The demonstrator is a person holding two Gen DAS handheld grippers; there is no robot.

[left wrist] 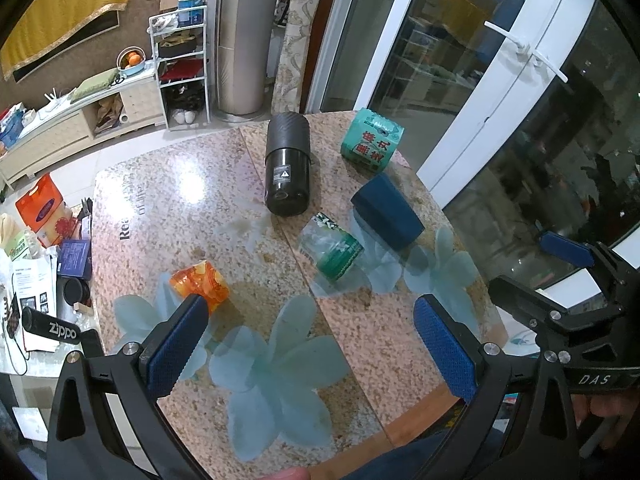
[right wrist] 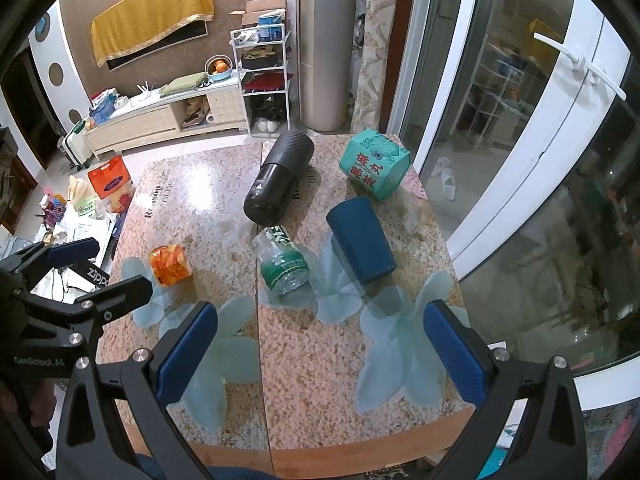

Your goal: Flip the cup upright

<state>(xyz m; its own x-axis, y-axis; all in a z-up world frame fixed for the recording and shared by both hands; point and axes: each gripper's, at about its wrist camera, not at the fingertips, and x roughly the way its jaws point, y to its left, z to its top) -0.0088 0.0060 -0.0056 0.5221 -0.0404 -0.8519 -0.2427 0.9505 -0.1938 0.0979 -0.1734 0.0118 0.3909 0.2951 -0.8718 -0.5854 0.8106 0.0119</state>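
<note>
Cup, dark blue [right wrist: 360,240], lying on its side on the counter [right wrist: 224,184]. Risk: rolling against the clear bottle [right wrist: 284,264] just beside it if nudged. Both hand-held grippers [left wrist: 308,344] [right wrist: 320,356] held wide, empty.

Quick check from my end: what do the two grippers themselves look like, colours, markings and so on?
Both match: black angular frames with silver screws and textured blue pads on the fingers. The left gripper has "GenRobot.AI" in white on its body, seen from the right wrist. The right gripper carries white "DAS" lettering, seen from the left wrist. No cables show on either.
</note>
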